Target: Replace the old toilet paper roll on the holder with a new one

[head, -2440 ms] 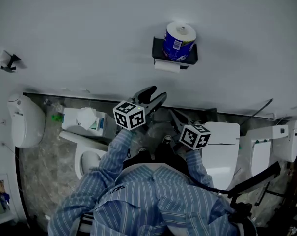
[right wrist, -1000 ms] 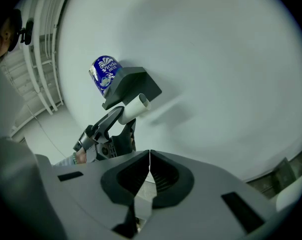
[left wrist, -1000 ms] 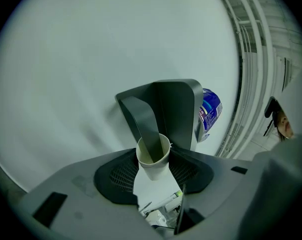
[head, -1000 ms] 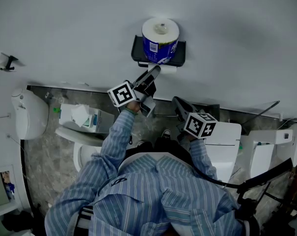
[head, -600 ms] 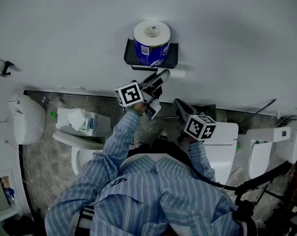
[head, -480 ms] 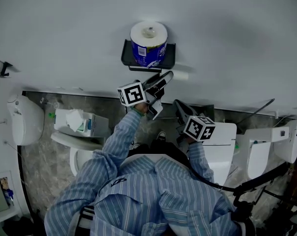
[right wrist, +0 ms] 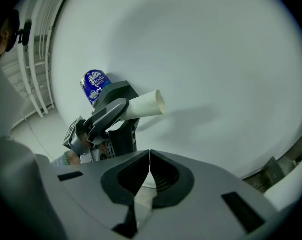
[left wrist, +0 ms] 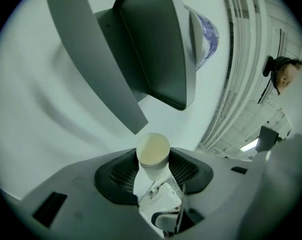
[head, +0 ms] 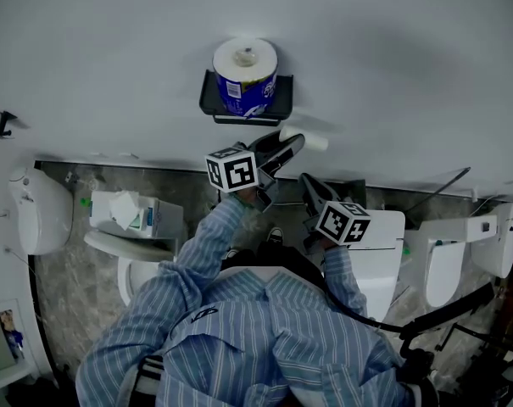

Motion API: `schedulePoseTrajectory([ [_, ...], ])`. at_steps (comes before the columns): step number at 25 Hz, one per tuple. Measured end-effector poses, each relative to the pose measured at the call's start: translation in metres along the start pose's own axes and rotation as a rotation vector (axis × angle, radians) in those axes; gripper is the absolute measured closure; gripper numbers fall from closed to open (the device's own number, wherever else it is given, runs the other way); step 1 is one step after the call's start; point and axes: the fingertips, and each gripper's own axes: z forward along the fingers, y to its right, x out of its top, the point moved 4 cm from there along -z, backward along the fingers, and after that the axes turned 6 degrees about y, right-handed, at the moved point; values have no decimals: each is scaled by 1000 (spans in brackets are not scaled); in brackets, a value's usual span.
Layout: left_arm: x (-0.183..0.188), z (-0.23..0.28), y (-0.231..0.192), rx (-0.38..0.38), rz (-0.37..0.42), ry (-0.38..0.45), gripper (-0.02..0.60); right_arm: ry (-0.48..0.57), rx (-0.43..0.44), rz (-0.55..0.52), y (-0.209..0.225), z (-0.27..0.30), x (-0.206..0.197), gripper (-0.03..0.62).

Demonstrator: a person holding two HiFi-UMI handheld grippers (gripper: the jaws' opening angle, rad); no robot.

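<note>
Below holder | left tool clamps cardboard tube; right tool closed, empty

Tissue box on toilet; white lidded box at right; marbled floor; wall hook far left

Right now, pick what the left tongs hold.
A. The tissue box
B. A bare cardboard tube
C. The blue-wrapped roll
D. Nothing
B: the left tongs are closed on the cardboard tube, while the blue-wrapped roll stands on top of the wall holder.
</note>
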Motion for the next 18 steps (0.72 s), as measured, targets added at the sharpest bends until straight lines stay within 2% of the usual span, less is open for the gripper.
schedulePoseTrajectory([
  [4, 5, -13, 6, 31, 105, -15, 396, -7, 11, -23, -4, 1, -2, 588],
  [10, 13, -42, 9, 85, 197, -9, 396, -16, 36, -157, -23, 9, -3, 588],
  [18, 27, -97, 3, 183, 286, 12, 396, 44, 196, -309, -80, 18, 12, 586],
])
